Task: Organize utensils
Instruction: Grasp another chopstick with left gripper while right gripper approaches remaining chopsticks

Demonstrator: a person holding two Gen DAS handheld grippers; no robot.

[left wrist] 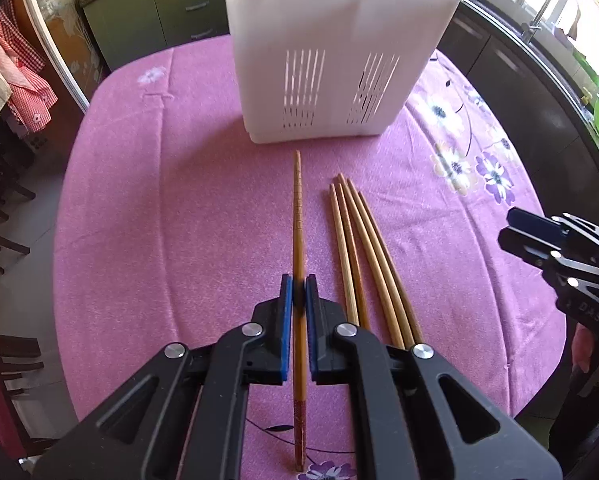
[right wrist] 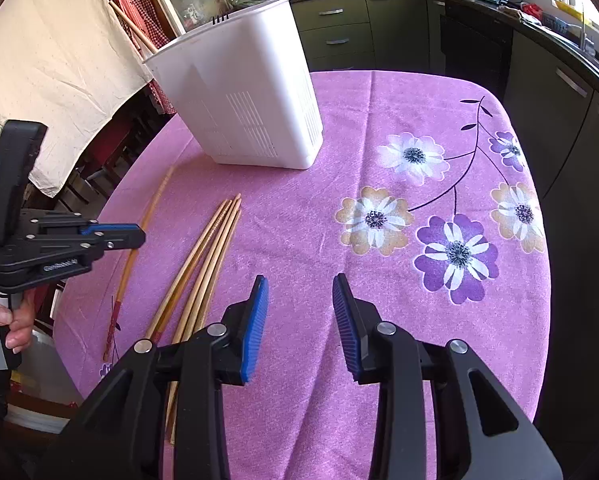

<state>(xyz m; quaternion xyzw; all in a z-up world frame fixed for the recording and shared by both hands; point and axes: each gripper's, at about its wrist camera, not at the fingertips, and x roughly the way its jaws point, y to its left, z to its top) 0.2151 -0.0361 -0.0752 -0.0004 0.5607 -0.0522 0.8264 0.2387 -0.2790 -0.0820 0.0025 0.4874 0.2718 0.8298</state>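
Observation:
My left gripper point(left wrist: 298, 285) is shut on a single wooden chopstick point(left wrist: 298, 208), which runs straight ahead between the blue pads toward the white slotted utensil holder point(left wrist: 331, 60). Several more chopsticks point(left wrist: 359, 248) lie in a loose bundle on the cloth just right of it. In the right wrist view the left gripper point(right wrist: 137, 236) is seen from the side over that chopstick point(right wrist: 151, 208), left of the bundle point(right wrist: 209, 252). My right gripper point(right wrist: 299, 292) hangs open above bare cloth, nothing between its pads. The holder point(right wrist: 239, 96) has stick-like handles poking from its top.
A pink flowered tablecloth point(right wrist: 379, 184) covers the rounded table; its edge falls away at left and near. Dark chairs point(left wrist: 3, 240) stand at the left. Kitchen cabinets point(right wrist: 339, 28) and a counter line the back and right. A hand point(right wrist: 7, 320) grips the left gripper's handle.

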